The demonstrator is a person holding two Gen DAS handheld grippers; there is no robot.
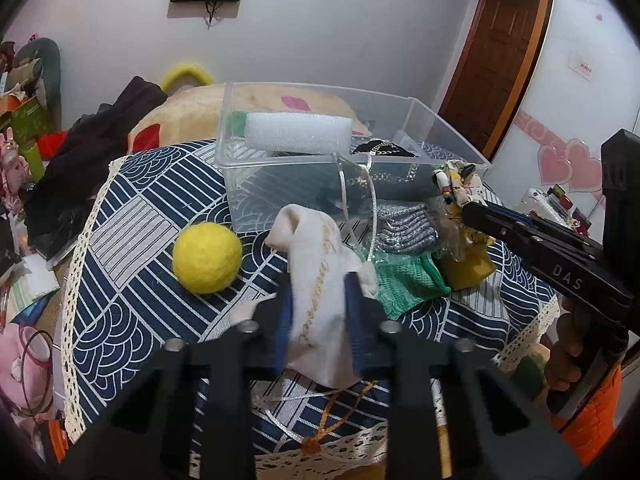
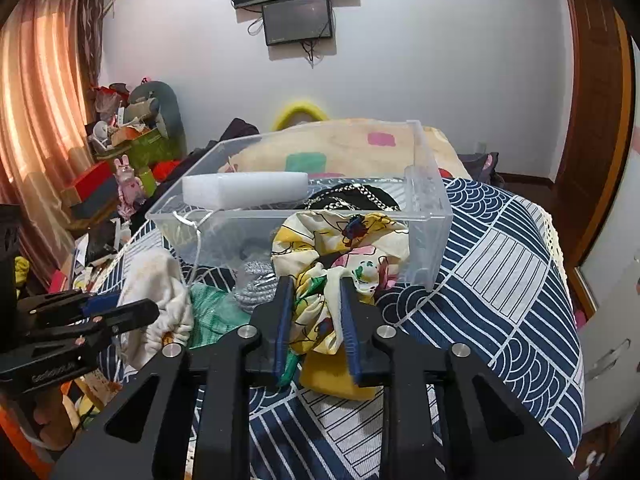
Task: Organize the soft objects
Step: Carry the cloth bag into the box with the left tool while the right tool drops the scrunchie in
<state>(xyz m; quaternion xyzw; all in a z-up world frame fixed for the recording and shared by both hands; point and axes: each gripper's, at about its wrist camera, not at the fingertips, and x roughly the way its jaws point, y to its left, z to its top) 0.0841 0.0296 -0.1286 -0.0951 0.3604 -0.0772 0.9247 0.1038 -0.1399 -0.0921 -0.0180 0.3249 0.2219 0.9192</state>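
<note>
Cream drawstring pouch point(image 1: 320, 280) clamped in left gripper point(image 1: 318, 312) fingers, lower centre; floral scrunchie point(image 2: 340, 248) clamped in right gripper point(image 2: 314, 320). Next, likely: lift both into clear bin point(image 2: 432, 216).

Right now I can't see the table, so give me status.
Left gripper shut on cream pouch. Right gripper shut on floral scrunchie. Clear bin ahead, open-topped.

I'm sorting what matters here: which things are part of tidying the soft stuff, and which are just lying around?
Job:
clear bin
white foam block
cream pouch, in left tongs
floral scrunchie, in right tongs
yellow felt ball
green cloth
silver knit piece

Lying about:
wall screen
curtain
door
</note>
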